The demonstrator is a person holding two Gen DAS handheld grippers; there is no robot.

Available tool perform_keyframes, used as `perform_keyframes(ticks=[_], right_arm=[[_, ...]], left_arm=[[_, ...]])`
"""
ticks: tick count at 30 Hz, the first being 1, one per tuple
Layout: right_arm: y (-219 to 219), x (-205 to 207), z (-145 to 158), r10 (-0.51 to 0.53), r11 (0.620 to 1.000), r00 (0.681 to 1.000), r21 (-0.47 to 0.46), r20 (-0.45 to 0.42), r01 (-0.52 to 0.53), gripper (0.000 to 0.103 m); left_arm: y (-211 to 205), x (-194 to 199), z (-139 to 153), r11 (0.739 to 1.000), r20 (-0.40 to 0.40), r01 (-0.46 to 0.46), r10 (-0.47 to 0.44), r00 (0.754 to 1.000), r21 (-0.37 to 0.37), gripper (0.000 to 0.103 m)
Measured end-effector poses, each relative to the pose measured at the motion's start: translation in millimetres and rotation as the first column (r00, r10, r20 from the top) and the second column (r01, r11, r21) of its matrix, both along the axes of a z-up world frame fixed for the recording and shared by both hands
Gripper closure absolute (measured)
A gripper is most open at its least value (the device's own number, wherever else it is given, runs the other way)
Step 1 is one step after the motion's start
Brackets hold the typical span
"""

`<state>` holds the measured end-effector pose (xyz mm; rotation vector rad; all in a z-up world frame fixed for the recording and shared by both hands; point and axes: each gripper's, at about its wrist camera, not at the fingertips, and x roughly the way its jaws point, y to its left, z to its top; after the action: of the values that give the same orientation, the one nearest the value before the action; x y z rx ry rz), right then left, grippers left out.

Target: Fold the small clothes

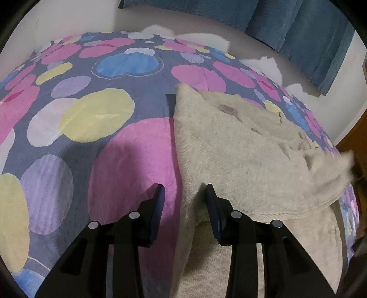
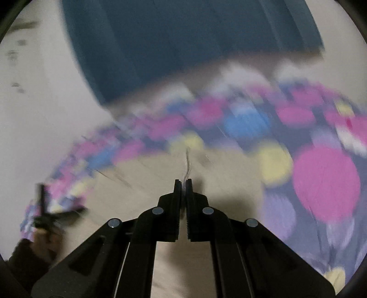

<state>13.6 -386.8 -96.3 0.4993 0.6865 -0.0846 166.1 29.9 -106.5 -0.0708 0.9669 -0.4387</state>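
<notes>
A beige knit garment [image 1: 240, 146] lies on a bed cover with coloured dots [image 1: 96, 114]. My left gripper [image 1: 184, 190] is open, its fingers astride the garment's left edge near its lower corner. One part of the garment [image 1: 330, 169] is lifted and blurred at the right. In the right wrist view the picture is blurred by motion. My right gripper [image 2: 182, 182] is shut on a thin bit of the beige garment [image 2: 160, 174], with threads showing above the tips. The left gripper [image 2: 45, 215] and the hand holding it show at the far left of that view.
A blue curtain [image 1: 298, 29] hangs behind the bed, over a white wall [image 1: 68, 18]. A brown wooden piece [image 1: 357, 133] stands at the bed's right edge. The dotted cover [image 2: 321, 178] spreads to the right of the garment.
</notes>
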Motion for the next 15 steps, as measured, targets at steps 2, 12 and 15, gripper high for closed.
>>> perform_keyframes(ticks=[2,12,15], right_arm=[[-17.7,3.7,-36.1,-0.059,0.998,0.987,0.028,-0.147,0.064,0.103],[-32.6,-53.1,-27.2,-0.057,0.983,0.996,0.173,-0.067,0.068,0.074],[-38.4,-93.3,-34.9,-0.060,0.972,0.994,0.221,-0.088,0.078,0.071]], left_arm=[[1.2,0.4,-0.1,1.000,-0.003,-0.002,0.002,1.000,-0.010,0.065],[21.1,-10.1,8.0,0.994,-0.071,0.021,-0.029,0.997,-0.106,0.063],[33.2,-28.5,10.6,0.989,-0.106,0.041,-0.056,0.993,-0.141,0.056]])
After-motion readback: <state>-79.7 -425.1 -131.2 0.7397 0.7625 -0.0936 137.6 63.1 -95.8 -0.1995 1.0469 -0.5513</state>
